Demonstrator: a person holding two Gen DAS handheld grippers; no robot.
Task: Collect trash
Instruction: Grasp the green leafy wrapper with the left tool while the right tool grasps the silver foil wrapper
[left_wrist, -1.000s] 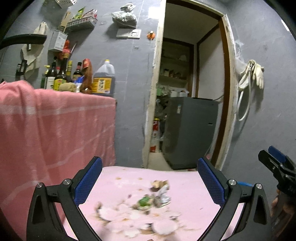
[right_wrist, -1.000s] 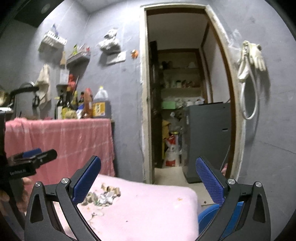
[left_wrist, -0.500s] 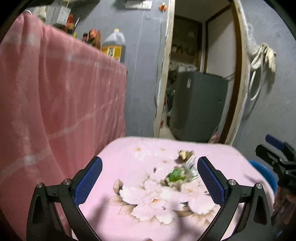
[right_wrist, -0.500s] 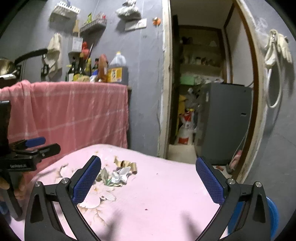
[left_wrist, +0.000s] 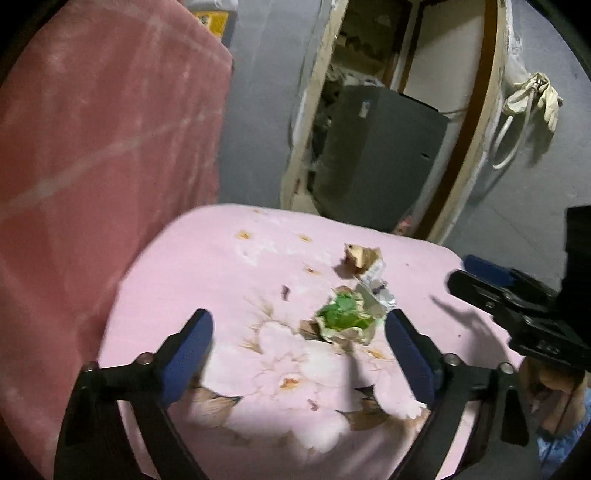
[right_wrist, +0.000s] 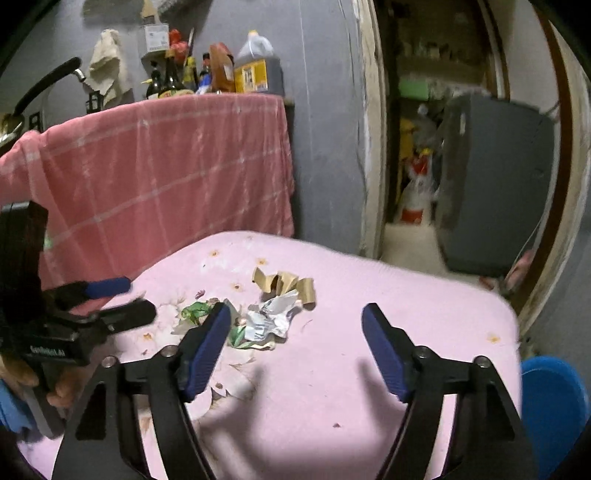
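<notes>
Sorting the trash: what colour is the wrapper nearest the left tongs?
Green wrapper, with pale crumpled edges; the left wrist view shows it best.

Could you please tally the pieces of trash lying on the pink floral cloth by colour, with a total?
Green crumpled wrapper: 1
Silver-white crumpled wrapper: 1
Brown crumpled paper: 1
Total: 3 pieces, lying close together in one cluster; smaller scraps may be hidden among them.

Blue bin (right_wrist: 550, 402) cut off by frame edge; oil jug (left_wrist: 212, 14) cropped at top.
</notes>
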